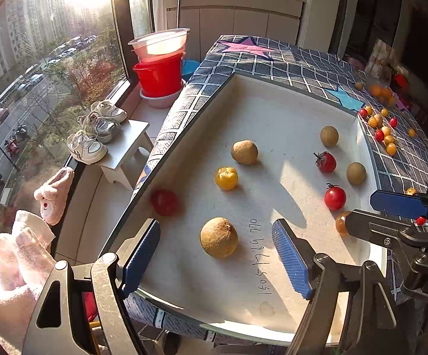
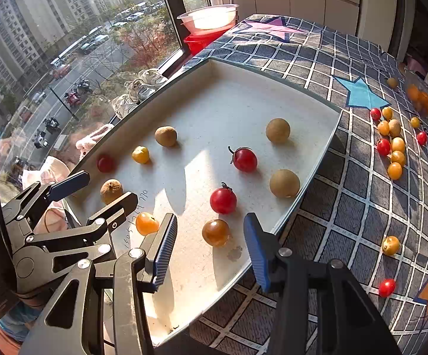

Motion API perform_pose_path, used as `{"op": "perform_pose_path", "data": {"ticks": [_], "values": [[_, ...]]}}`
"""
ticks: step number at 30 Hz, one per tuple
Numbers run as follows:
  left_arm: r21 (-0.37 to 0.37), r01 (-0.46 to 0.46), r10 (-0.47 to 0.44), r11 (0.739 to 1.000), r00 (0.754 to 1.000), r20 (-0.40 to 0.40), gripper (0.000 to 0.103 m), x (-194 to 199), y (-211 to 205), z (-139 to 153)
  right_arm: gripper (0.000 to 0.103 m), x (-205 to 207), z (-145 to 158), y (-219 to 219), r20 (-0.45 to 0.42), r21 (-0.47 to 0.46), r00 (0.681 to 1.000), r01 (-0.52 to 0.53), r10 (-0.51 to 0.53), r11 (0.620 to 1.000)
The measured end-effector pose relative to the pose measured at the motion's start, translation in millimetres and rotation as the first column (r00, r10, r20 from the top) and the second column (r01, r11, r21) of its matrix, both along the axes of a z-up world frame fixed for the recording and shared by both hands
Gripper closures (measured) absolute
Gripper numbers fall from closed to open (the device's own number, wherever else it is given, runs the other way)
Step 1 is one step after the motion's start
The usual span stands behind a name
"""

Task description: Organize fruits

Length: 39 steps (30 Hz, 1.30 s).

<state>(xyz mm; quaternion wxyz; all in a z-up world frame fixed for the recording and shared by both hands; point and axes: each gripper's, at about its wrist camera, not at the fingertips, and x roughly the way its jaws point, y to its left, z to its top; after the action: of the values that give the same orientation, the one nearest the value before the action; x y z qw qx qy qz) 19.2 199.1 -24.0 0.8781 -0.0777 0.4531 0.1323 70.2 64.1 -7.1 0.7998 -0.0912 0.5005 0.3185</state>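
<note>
Sunlit white tray (image 1: pixel 261 109) sits on the checked cloth (image 2: pixel 347 177) covering the bench by the window (image 1: pixel 36 59). Left claw (image 1: pixel 217 254) gapes around a longan (image 1: pixel 219 237); right claw (image 2: pixel 211 245) hangs released over a tomato (image 2: pixel 215 232). More fruit (image 2: pixel 391 145) lies far right.

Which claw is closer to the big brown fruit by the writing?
Left. The left claw is open around the brown fruit; the right claw is open farther along the tray, over a brownish tomato.
</note>
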Motion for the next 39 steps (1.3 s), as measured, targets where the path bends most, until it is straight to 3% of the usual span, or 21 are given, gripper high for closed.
{"op": "perform_pose_path", "data": {"ticks": [6, 13, 15, 20, 30, 35, 39], "values": [[-0.033, -0.014, 0.014, 0.999, 1.000, -0.013, 0.024, 1.1, 2.9, 2.0, 0.025, -3.9, 9.9, -17.3, 0.003, 0.025, 0.999, 0.051, -0.051, 0.998], [0.010, -0.001, 0.001, 1.000, 0.999, -0.034, 0.023, 3.5, -9.0, 7.3, 0.018, -4.5, 9.3, -33.0, -0.021, 0.019, 0.994, 0.107, -0.106, 0.994], [0.024, 0.003, -0.002, 1.000, 0.999, -0.043, 0.001, 4.7, -12.7, 7.0, 0.014, -5.5, 9.8, -36.4, -0.028, 0.021, 0.993, 0.115, -0.114, 0.993], [0.045, 0.027, -0.025, 0.999, 0.999, -0.037, 0.001, 4.1, -22.2, 10.2, 0.001, -6.9, 14.0, -42.3, -0.018, 0.014, 0.990, 0.140, -0.140, 0.990], [0.099, 0.043, -0.031, 0.994, 0.993, -0.116, 0.001, 7.3, -38.2, 12.4, 0.000, -7.0, 23.5, -50.9, -0.014, -0.029, 0.987, 0.161, -0.162, 0.986], [0.058, 0.043, -0.032, 0.997, 0.984, -0.173, 0.001, 8.7, -42.2, 11.7, 0.000, -8.2, 25.9, -51.9, -0.019, -0.048, 0.987, 0.161, -0.162, 0.986], [0.069, 0.044, -0.031, 0.997, 0.983, -0.181, 0.001, 7.4, -45.3, 12.4, 0.000, -7.8, 23.7, -50.7, -0.026, -0.061, 0.987, 0.158, -0.160, 0.986]]}}
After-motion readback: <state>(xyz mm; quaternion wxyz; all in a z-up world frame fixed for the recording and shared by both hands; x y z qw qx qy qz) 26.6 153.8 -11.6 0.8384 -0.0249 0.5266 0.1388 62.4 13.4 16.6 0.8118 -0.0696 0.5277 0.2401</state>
